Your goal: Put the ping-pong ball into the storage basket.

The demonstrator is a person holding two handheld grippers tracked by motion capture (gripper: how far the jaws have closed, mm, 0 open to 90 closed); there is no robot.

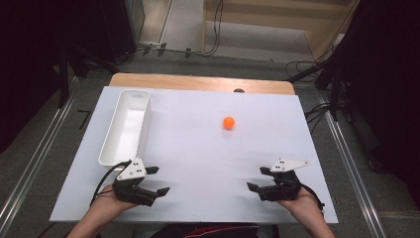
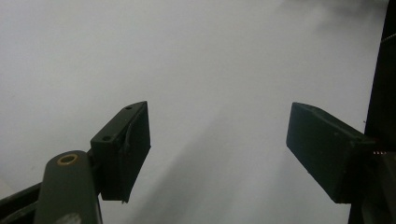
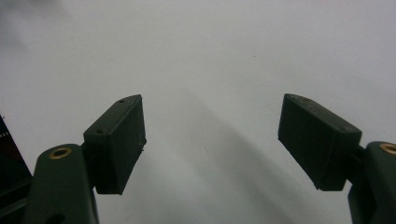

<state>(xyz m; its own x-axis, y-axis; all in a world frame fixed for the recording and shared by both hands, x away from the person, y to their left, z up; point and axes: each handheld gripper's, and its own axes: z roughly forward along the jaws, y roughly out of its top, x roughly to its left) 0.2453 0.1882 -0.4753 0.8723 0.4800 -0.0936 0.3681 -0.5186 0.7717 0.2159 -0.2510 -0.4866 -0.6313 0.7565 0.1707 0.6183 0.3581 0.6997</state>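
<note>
**Both grippers wait apart at the near edge, ball untouched**

An orange ball (image 1: 228, 122) sits alone on the white table (image 1: 198, 148), roughly in the middle of the far half. Taking the ball as the landmark: a long white bin (image 1: 127, 126) lies well to its left, lengthwise along the table's left side, with nothing visible inside it. The left gripper (image 1: 158, 180) rests at the near edge, well short of the ball and to its left, just beyond the bin's near end. The right gripper (image 1: 258, 178) is at the near edge too, short of the ball and a little to its right.

Both hands seem parked at rest, the two grippers pointing inward toward each other rather than at the ball. In each gripper view the two black jaws stand wide apart with bare white table between them, so neither has hold of anything.

With the ball free and the bin empty, my reading is that the pickup has not begun; the right gripper looks the nearer one for the reach.
</note>
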